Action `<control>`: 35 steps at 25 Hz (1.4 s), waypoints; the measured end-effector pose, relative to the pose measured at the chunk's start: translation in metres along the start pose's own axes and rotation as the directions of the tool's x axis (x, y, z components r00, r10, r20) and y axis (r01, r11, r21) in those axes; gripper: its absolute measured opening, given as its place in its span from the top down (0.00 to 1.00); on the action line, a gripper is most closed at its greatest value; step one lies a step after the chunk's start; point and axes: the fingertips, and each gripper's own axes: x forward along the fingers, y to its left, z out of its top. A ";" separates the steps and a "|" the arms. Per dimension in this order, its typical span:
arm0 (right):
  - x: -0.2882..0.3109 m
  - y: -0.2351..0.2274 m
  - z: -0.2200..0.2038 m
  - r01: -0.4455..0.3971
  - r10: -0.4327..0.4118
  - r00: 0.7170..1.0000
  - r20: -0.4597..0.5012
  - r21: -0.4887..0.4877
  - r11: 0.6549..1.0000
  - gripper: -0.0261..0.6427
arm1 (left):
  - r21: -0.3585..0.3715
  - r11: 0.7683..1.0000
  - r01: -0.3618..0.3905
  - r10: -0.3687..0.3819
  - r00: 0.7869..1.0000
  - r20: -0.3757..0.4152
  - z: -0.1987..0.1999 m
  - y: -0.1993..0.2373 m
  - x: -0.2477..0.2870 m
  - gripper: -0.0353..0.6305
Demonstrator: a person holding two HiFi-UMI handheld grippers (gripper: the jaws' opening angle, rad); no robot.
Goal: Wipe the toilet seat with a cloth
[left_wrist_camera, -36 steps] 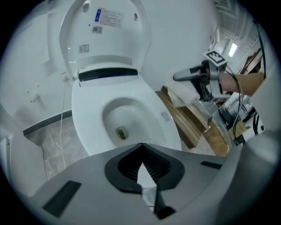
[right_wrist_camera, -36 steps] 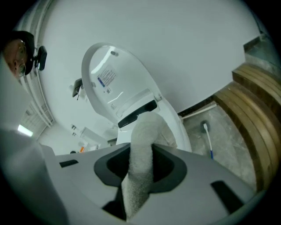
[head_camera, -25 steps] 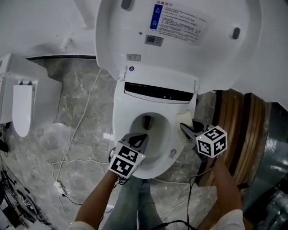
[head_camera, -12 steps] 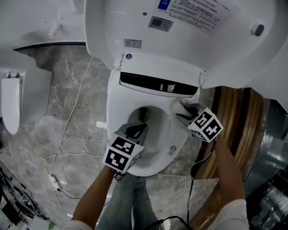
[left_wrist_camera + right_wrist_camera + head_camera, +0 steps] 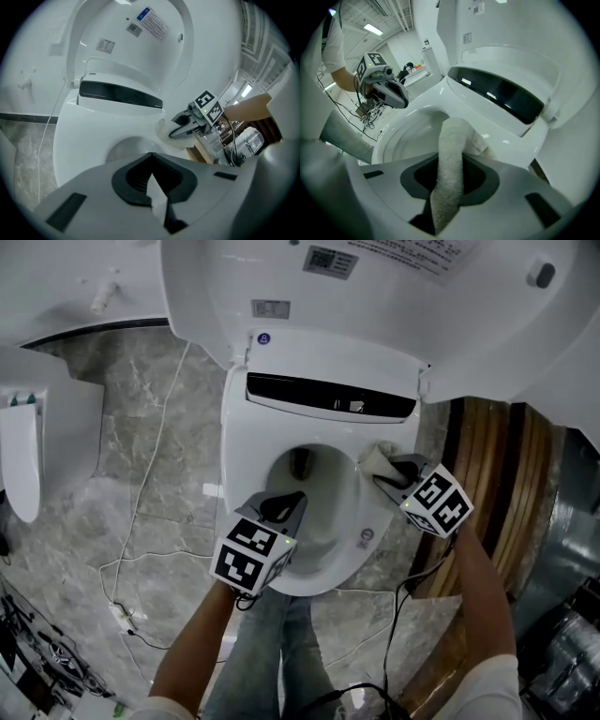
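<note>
The white toilet seat (image 5: 246, 457) lies down, its lid (image 5: 375, 306) raised. A pale cloth (image 5: 378, 459) rests on the seat's right side near the back, and my right gripper (image 5: 392, 472) is shut on it. In the right gripper view the cloth (image 5: 452, 140) runs out from between the jaws of the right gripper (image 5: 449, 180) onto the seat (image 5: 506, 140). My left gripper (image 5: 287, 506) hovers over the bowl's front left, shut and empty. The left gripper (image 5: 152, 177) shows its jaws closed together in its own view, with the right gripper (image 5: 180, 131) across the bowl.
A marble floor with loose white cables (image 5: 141, 549) spreads to the left. A white fixture (image 5: 37, 446) stands at the far left. Dark wooden boards (image 5: 487, 474) and a black cable (image 5: 403, 596) lie to the right of the toilet. The person's legs stand at the bowl's front.
My right gripper has sunk and rolled, bringing the cloth down onto the right side of the seat. The left gripper has stayed over the front of the bowl.
</note>
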 end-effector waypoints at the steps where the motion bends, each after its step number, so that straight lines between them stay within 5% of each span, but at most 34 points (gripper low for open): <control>1: 0.000 0.004 -0.003 -0.001 0.001 1.000 0.005 0.003 1.000 0.81 | -0.008 1.000 0.001 -0.001 1.000 -0.010 -0.004 -0.001 -0.001 0.93; 35: 0.011 0.150 -0.067 -0.065 0.055 0.992 0.111 0.087 0.994 0.81 | 0.001 1.000 -0.004 0.004 0.997 -0.081 -0.101 -0.053 -0.027 0.93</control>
